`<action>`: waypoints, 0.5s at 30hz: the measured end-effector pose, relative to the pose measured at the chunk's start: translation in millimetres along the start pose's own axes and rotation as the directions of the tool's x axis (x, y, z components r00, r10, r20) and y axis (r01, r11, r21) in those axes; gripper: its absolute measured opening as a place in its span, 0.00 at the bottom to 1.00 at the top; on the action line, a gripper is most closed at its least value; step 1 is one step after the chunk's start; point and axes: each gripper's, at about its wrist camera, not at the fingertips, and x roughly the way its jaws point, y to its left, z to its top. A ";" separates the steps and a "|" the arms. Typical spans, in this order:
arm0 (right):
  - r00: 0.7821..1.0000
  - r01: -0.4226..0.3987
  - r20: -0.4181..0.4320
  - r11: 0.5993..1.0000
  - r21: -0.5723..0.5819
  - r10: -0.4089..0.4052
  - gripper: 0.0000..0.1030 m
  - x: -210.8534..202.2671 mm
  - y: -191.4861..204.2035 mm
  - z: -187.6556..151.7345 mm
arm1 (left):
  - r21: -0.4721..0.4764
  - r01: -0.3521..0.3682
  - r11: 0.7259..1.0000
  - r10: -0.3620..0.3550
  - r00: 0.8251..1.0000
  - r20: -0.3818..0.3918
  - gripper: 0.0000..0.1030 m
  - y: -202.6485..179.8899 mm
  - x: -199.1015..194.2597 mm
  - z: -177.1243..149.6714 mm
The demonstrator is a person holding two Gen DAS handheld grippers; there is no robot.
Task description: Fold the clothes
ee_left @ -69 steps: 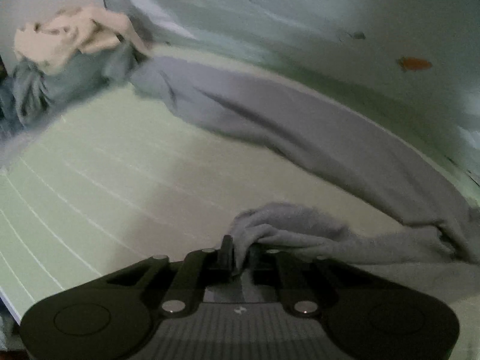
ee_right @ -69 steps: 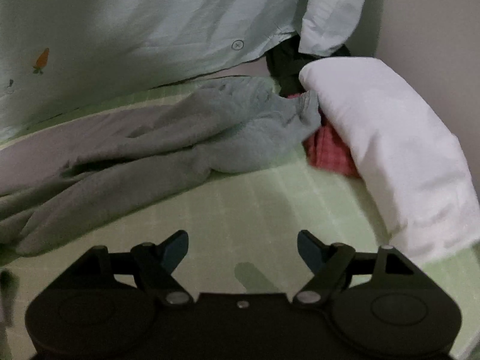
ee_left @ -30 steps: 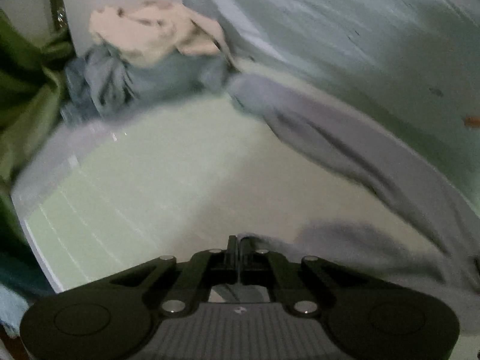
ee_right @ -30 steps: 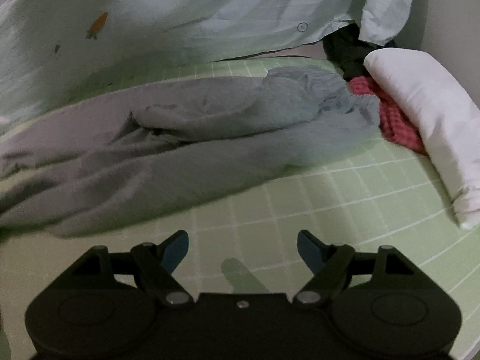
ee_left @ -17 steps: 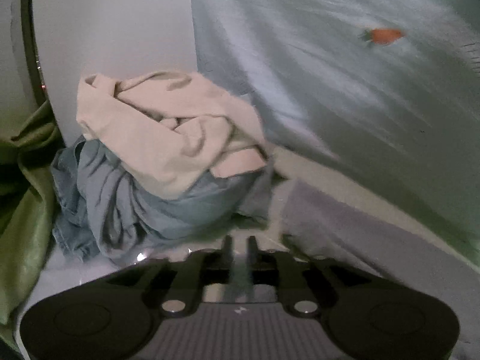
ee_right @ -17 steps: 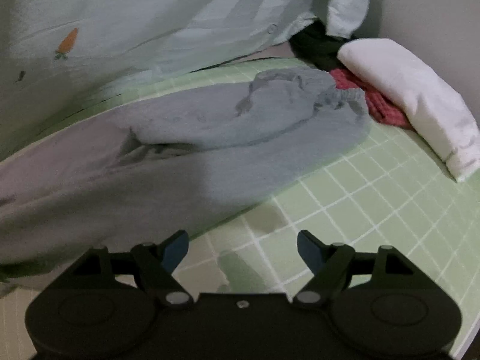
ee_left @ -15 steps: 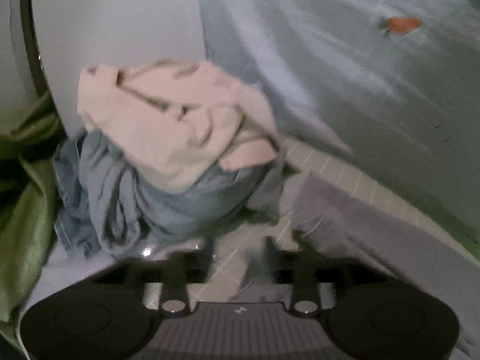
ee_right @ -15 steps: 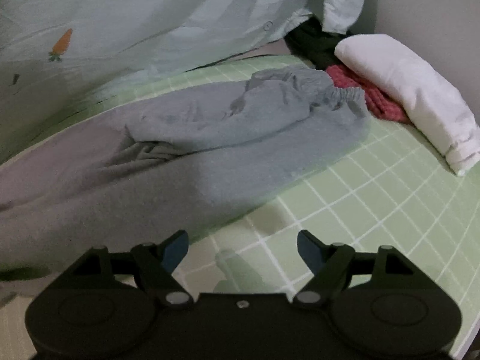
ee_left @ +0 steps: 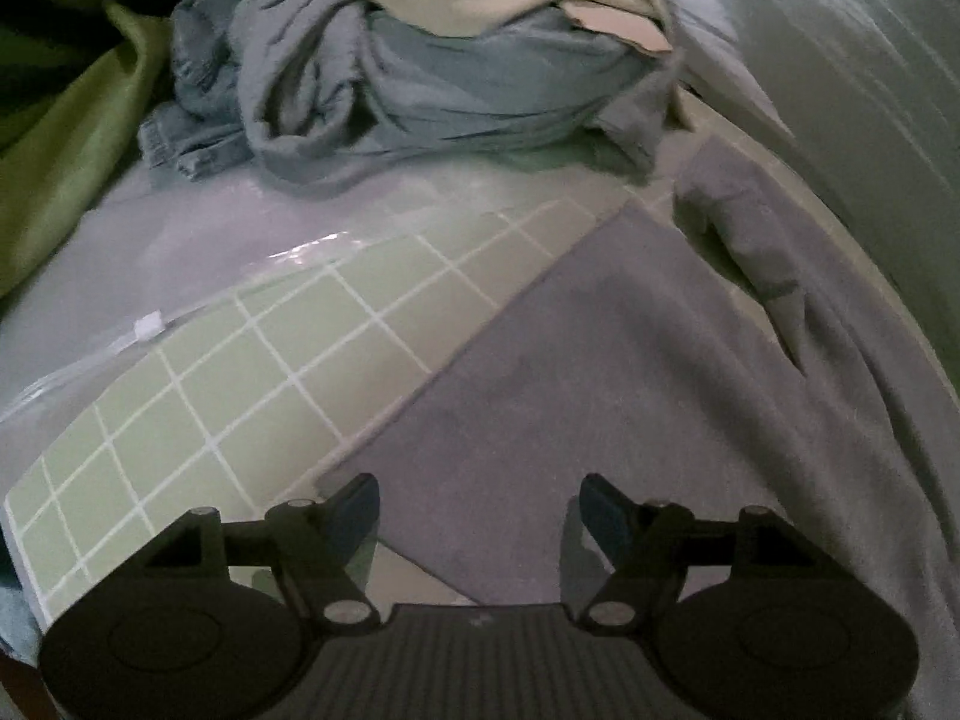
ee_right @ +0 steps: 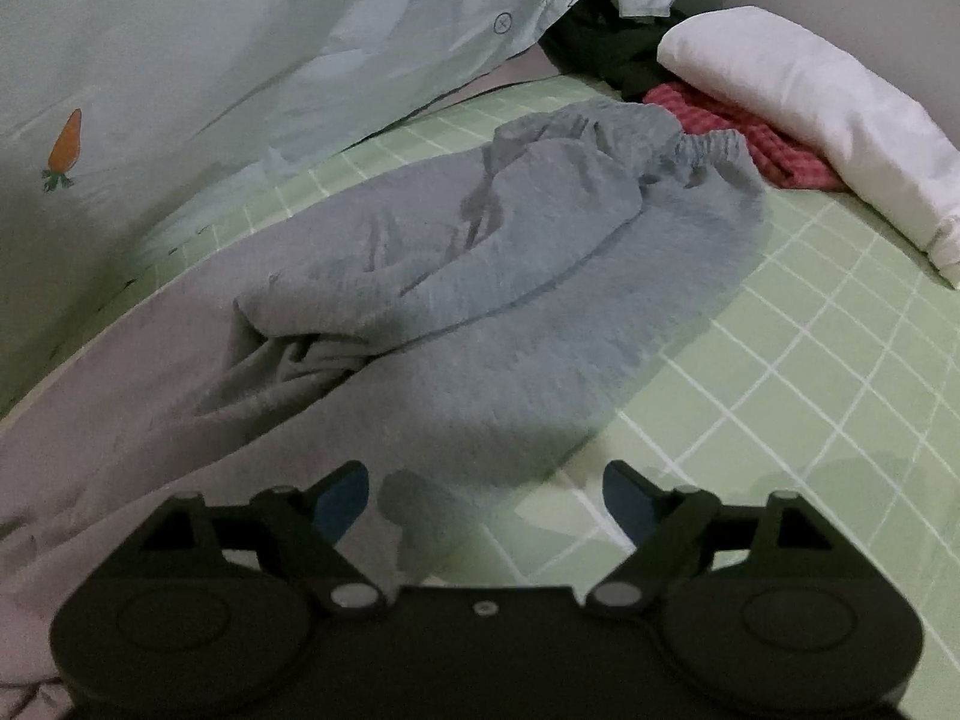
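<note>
On the green checked mat [ee_left: 252, 372] the grey sweatpants [ee_right: 480, 300] lie stretched out, legs flat at the left, the elastic waistband bunched at the far right. A heap of blue and cream clothes [ee_left: 420, 72] sits beyond the hem; a red cloth [ee_right: 774, 150] and white pillow [ee_right: 810, 120] lie past the waistband. The left gripper [ee_left: 480, 510], jaws just opened wide and empty, hangs over the leg end; the right gripper [ee_right: 480, 498], wide and empty, hovers over the pants' near edge.

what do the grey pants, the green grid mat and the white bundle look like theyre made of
Grey pants: soft knit, probably fleece or jersey; matte, slightly fuzzy, with a gathered elastic waistband.
Green grid mat: looks like smooth plastic or vinyl with printed white lines; the left wrist view catches a glossy highlight at its edge.
White bundle: plain woven cloth, likely cotton; matte and creased.
</note>
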 end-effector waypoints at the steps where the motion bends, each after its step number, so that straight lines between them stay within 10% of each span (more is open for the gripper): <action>1: 1.000 0.000 0.001 1.000 -0.005 0.000 0.83 2.3 0.9 1.3 | 0.022 -0.009 1.000 0.009 1.000 0.006 0.51 -4.1 0.3 -2.8; 5: 1.000 -0.010 0.002 0.999 -0.051 0.010 0.76 10.7 5.2 4.1 | 0.068 -0.064 0.996 0.062 0.998 0.024 0.00 -12.1 -1.3 -6.1; 7: 0.999 -0.033 -0.001 0.998 -0.055 0.033 0.58 14.1 4.3 4.9 | 0.033 -0.031 0.999 0.030 0.999 0.014 0.00 -8.2 -2.5 -2.0; 10: 0.997 -0.071 -0.003 0.995 -0.066 0.071 0.05 15.8 2.6 6.1 | 0.040 -0.052 0.998 0.050 0.997 0.057 0.00 -3.7 -10.0 -1.3; 15: 0.991 -0.059 0.108 0.991 -0.121 0.072 0.01 -19.4 -2.2 15.5 | 0.042 -0.107 0.993 0.097 0.975 0.198 0.00 21.2 -45.8 16.4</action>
